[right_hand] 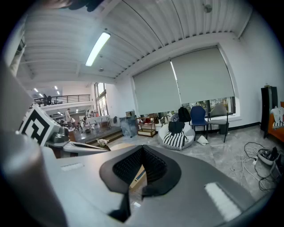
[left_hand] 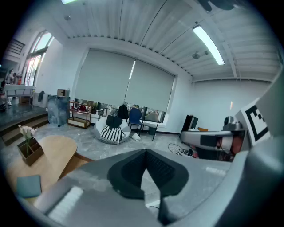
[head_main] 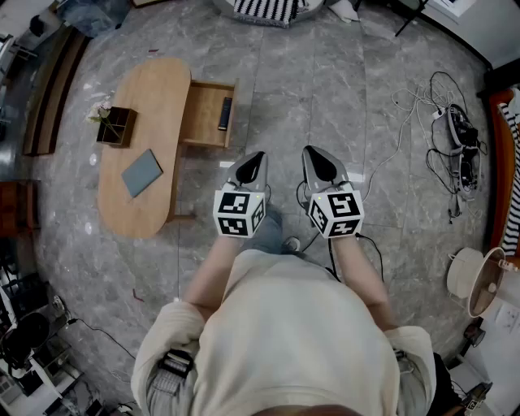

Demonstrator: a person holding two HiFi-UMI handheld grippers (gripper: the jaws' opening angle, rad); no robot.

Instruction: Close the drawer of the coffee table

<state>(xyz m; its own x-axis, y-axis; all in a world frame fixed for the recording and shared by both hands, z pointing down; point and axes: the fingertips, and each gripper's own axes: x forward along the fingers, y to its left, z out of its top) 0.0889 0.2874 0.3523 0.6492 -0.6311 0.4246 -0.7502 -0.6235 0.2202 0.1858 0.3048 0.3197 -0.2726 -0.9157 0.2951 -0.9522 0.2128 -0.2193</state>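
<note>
The oval wooden coffee table (head_main: 146,106) stands at the left on the stone floor. Its drawer (head_main: 207,114) is pulled out toward the right, with a slim dark object (head_main: 225,113) lying inside. My left gripper (head_main: 255,158) is shut and empty, in the air below and right of the drawer, apart from it. My right gripper (head_main: 317,156) hangs beside it, also shut and empty. In the left gripper view the shut tips (left_hand: 145,153) point past the tabletop (left_hand: 49,153). The right gripper view shows the shut tips (right_hand: 142,149), with a sliver of the drawer (right_hand: 139,174) below them.
On the table sit a small dark box with flowers (head_main: 116,126) and a grey-blue book (head_main: 142,172). A tangle of cables and a power strip (head_main: 452,138) lies at the right. A striped cushion (head_main: 268,9) is at the far end, and a white fan (head_main: 481,281) at the lower right.
</note>
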